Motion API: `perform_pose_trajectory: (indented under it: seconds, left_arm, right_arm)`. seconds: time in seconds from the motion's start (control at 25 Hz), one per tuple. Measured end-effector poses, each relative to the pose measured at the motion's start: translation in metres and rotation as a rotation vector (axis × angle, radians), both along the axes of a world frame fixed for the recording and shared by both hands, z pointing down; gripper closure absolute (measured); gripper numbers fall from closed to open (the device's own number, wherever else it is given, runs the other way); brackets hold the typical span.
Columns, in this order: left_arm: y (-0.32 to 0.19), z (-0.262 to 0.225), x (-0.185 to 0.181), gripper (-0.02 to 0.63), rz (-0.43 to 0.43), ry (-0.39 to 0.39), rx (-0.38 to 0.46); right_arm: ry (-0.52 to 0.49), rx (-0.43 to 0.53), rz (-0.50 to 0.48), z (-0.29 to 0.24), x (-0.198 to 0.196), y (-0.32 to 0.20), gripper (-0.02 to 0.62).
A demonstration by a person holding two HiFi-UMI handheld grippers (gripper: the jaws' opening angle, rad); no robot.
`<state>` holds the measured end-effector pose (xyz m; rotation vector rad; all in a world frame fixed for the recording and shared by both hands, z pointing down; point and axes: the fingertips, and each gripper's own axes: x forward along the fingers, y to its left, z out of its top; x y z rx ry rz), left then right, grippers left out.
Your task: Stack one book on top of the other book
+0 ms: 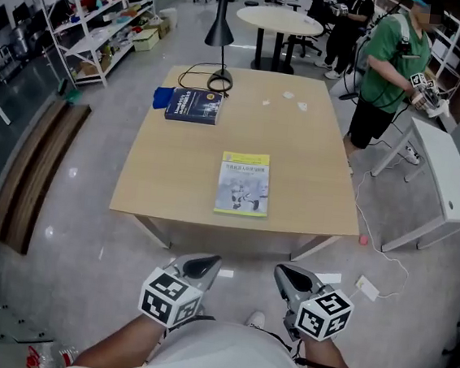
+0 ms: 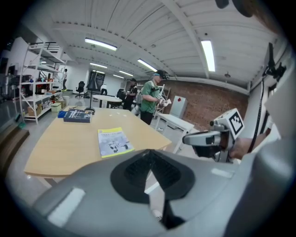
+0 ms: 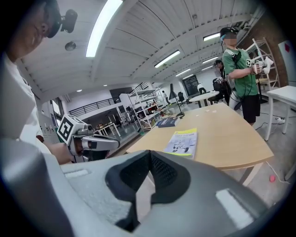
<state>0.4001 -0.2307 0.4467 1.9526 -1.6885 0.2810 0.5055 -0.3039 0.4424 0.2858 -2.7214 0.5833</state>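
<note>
A thin yellow-edged book (image 1: 243, 184) lies flat near the front edge of the wooden table (image 1: 315, 147); it also shows as the yellow-edged book (image 2: 114, 141) and the yellow-edged book (image 3: 183, 141). A thicker dark blue book (image 1: 193, 106) lies at the far left corner, seen too as the blue book (image 2: 77, 115) and the blue book (image 3: 167, 122). My left gripper (image 1: 209, 265) and right gripper (image 1: 286, 275) hover side by side short of the table's front edge, both shut and empty. The left gripper (image 2: 149, 157) and right gripper (image 3: 149, 157) show pads pressed together.
A black desk lamp (image 1: 221, 35) stands at the table's far edge with its cord looping beside the blue book. A person in a green shirt (image 1: 395, 53) stands at the right by a white desk (image 1: 447, 177). Shelving (image 1: 92, 18) lines the left, a bench (image 1: 35, 175) below it.
</note>
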Motion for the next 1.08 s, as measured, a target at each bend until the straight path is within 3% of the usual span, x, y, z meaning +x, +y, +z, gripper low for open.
perform_pose_trajectory:
  seconds: [1.08]
  left_arm:
    - [-0.011,-0.001,-0.006,0.603,0.031,0.014,0.004]
  right_arm:
    - [0.013,0.000,0.059,0.001,0.004,-0.010,0.595]
